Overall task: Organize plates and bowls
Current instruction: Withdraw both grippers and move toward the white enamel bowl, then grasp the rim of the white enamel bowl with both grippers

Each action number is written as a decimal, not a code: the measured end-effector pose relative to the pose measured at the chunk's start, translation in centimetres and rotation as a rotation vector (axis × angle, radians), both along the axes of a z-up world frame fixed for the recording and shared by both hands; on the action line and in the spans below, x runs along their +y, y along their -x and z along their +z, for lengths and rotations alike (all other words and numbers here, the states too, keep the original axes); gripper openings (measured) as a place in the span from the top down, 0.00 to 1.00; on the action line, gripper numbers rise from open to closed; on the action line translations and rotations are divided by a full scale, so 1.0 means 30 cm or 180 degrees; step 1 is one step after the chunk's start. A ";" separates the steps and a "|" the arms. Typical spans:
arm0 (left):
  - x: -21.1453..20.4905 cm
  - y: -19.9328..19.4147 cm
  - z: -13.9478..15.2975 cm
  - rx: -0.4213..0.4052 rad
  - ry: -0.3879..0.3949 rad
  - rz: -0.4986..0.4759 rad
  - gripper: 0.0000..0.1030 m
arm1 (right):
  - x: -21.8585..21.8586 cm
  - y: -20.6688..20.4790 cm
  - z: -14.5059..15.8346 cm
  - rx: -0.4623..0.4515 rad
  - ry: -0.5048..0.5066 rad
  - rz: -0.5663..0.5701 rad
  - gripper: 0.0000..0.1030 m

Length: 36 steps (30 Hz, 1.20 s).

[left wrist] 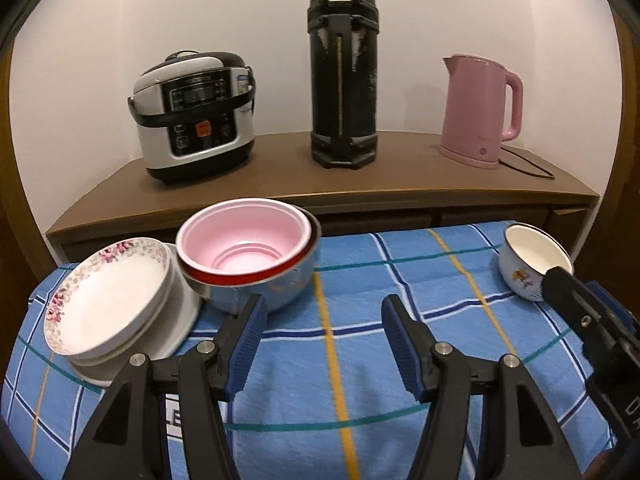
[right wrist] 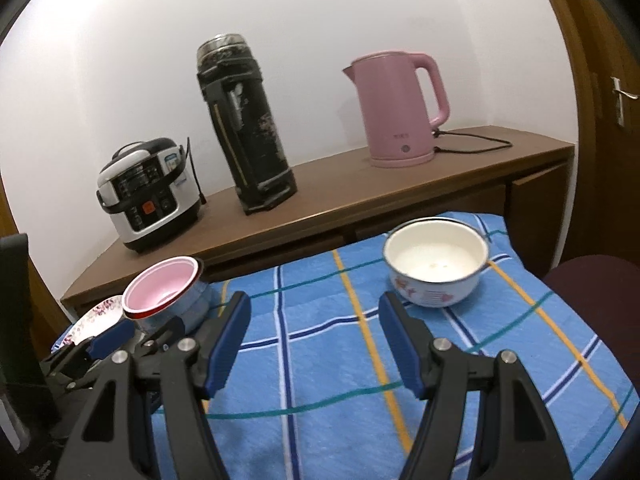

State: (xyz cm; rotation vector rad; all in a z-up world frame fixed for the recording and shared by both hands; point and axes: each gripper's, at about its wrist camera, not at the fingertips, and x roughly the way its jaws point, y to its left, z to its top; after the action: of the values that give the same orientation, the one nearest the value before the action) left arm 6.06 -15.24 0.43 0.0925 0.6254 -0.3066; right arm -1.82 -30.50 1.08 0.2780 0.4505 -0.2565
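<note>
In the left wrist view, floral-rimmed plates [left wrist: 108, 300] are stacked at the left on the blue checked cloth. Beside them leans a pink bowl [left wrist: 244, 240], nested in a red-rimmed bowl and a pale blue one. My left gripper [left wrist: 323, 308] is open and empty, just in front of that nest. A white enamel bowl [left wrist: 528, 256] with a flower print stands at the far right, with one of the right gripper's fingers [left wrist: 568, 292] in front of it. In the right wrist view my right gripper [right wrist: 314, 308] is open and empty, short of the enamel bowl [right wrist: 436, 268]. The pink bowl [right wrist: 164, 292] is at its left.
Behind the table runs a brown sideboard [left wrist: 360, 184] with a rice cooker [left wrist: 196, 116], a tall black thermos [left wrist: 344, 76] and a pink kettle [left wrist: 480, 112] with its cord. A dark round seat [right wrist: 600, 300] stands at the table's right edge. A door [right wrist: 616, 100] is further right.
</note>
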 end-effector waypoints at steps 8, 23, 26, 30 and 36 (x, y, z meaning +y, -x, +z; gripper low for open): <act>-0.069 0.033 -0.001 0.0063 -0.0002 -0.0142 0.40 | -0.076 0.064 0.010 0.0011 0.0003 -0.0128 0.34; -0.201 0.053 -0.020 0.0271 0.0112 -0.0470 0.40 | -0.233 0.151 0.002 0.0076 -0.0056 -0.0389 0.40; -0.229 0.038 -0.016 0.0319 0.0153 -0.0522 0.40 | -0.280 0.153 0.003 0.0096 -0.0099 -0.0428 0.47; -0.272 0.011 0.005 0.0364 0.0265 -0.0633 0.40 | -0.341 0.154 0.007 0.0073 -0.0165 -0.0500 0.50; -0.357 -0.052 0.035 0.0375 0.0336 -0.0725 0.40 | -0.428 0.103 0.015 0.0106 -0.0262 -0.0498 0.59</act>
State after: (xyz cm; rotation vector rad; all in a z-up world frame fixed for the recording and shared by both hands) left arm 7.61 -25.95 1.47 0.0443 0.7156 -0.5676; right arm -4.90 -43.34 1.52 0.3907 0.4736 -0.3962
